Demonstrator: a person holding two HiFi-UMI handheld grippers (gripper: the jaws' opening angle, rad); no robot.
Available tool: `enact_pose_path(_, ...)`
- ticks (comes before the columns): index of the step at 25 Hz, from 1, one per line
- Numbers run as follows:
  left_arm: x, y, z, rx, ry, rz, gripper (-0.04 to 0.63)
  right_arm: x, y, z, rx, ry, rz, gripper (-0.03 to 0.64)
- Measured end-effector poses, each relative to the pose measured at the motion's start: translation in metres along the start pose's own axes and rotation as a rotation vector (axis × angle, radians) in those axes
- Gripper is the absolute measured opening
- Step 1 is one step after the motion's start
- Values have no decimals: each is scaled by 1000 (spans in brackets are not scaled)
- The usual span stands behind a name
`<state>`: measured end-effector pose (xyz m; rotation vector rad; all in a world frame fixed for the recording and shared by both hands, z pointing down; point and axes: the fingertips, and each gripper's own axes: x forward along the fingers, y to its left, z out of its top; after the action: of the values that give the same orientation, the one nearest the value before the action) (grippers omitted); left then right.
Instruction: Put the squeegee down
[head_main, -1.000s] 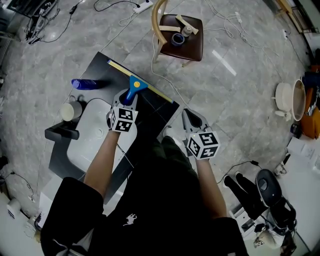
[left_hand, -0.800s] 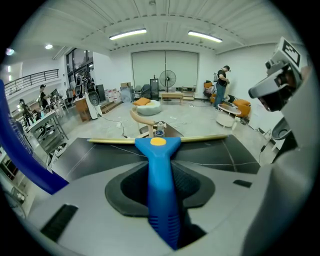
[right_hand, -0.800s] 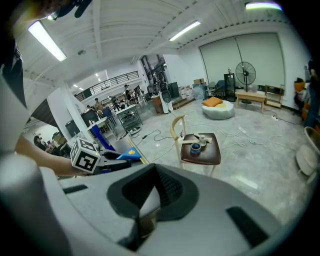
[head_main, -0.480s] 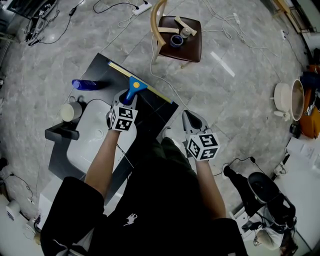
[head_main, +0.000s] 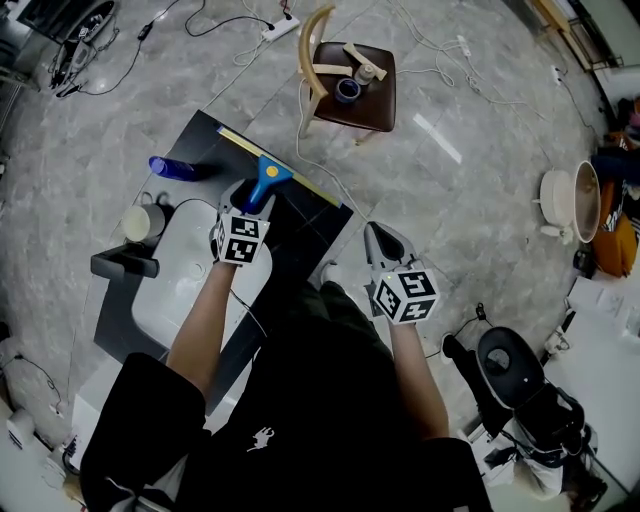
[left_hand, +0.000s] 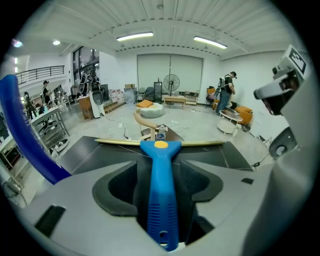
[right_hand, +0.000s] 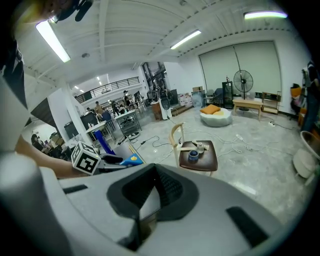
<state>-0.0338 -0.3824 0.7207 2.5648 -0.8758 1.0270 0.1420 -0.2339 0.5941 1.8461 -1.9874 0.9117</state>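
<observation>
Letting go of the squeegee (left_hand: 161, 149), the left gripper (head_main: 248, 198) has just been opening wide. The handle lies loose between its jaws, the blade ahead on the dark surface (left_hand: 95, 150), which likely bears it now. The right gripper (head_main: 384, 240) idles alongside, closed and empty.
</observation>
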Motion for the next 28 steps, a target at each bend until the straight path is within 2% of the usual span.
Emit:
enact_pose_path(6, -35, 4, 20, -3, -88, 46, 243, -20, 10, 16, -23, -73, 20, 2)
enact_pose_path(11, -80, -3, 46, -29, -184, 123, 149, -40, 20, 19, -74, -109, 82, 2)
enact_pose_path(17, -141, -33, 51, -92, -240, 225, 26, -66, 35, 23, -139, -160, 199, 2)
enact_pose_path(20, -169, -53, 53, -110, -274, 262, 5, -85, 41, 30, -178, -200, 252, 2)
enact_pose_path(28, -239, -127, 52, -173, -363, 314, 3, -154, 42, 17, -224, -261, 351, 2)
